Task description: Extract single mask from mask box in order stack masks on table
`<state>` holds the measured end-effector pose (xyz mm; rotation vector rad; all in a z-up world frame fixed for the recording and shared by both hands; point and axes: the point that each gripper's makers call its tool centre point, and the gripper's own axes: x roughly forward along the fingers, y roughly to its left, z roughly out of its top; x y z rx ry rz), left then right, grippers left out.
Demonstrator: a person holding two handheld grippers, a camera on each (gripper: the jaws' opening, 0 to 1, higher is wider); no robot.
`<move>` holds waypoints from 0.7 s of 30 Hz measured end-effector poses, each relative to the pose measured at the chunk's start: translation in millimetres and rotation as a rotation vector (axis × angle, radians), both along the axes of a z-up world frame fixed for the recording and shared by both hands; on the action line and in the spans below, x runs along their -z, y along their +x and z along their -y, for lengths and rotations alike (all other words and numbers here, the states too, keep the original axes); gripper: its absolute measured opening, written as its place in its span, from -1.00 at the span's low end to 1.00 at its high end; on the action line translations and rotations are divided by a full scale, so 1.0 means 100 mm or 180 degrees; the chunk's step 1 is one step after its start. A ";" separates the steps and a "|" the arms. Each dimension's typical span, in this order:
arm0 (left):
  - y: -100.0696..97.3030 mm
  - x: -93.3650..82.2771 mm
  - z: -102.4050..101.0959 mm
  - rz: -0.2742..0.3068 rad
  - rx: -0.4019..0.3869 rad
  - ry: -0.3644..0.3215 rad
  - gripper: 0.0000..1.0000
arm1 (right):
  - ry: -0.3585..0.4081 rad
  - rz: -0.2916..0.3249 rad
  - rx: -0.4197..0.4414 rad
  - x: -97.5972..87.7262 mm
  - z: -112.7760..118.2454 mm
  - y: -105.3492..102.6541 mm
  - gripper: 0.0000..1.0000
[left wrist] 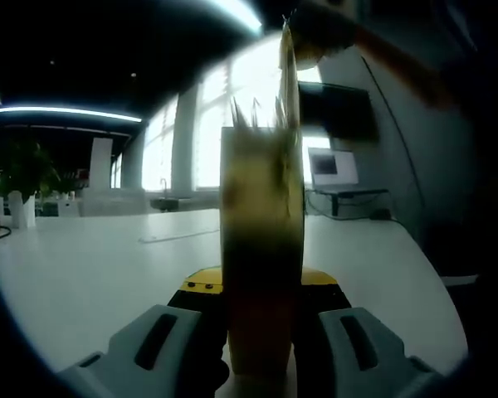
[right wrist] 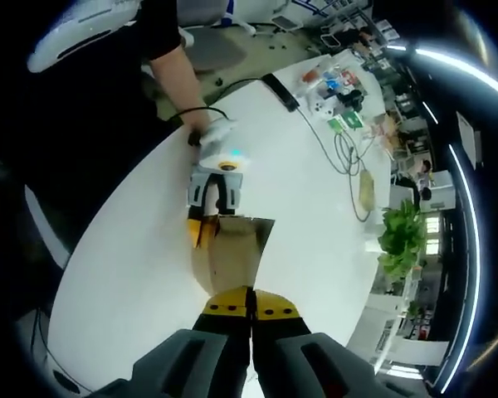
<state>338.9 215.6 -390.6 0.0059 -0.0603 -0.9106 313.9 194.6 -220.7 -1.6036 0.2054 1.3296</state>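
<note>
Mask box (left wrist: pixel 261 249) fills left tool (left wrist: pixel 261 348); cables (right wrist: pixel 340 149) beyond.

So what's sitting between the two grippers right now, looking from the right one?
In the right gripper view, the mask box spans the stretch: the left gripper meets its far edge and the right gripper, jaws closed, meets its near end above the white table.

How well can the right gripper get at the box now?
Likely yes: the left gripper holds the box with its top towards the right gripper, nothing between; its shut jaws seem to pinch a mask rising from it.
</note>
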 end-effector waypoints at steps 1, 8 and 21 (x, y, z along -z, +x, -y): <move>0.00 0.00 0.00 0.0000 0.0000 0.0000 -0.60 | -0.0010 0.0032 -0.0011 -0.01 0.01 0.00 -1.00; 0.00 0.00 0.00 0.0000 -0.0002 0.0000 -0.60 | 0.0056 0.0077 0.0012 -0.08 0.05 -0.01 -1.00; 0.00 0.00 0.00 -0.0003 -0.0004 -0.0002 -0.60 | 0.0147 0.0213 0.0000 -0.25 0.07 -0.04 -1.00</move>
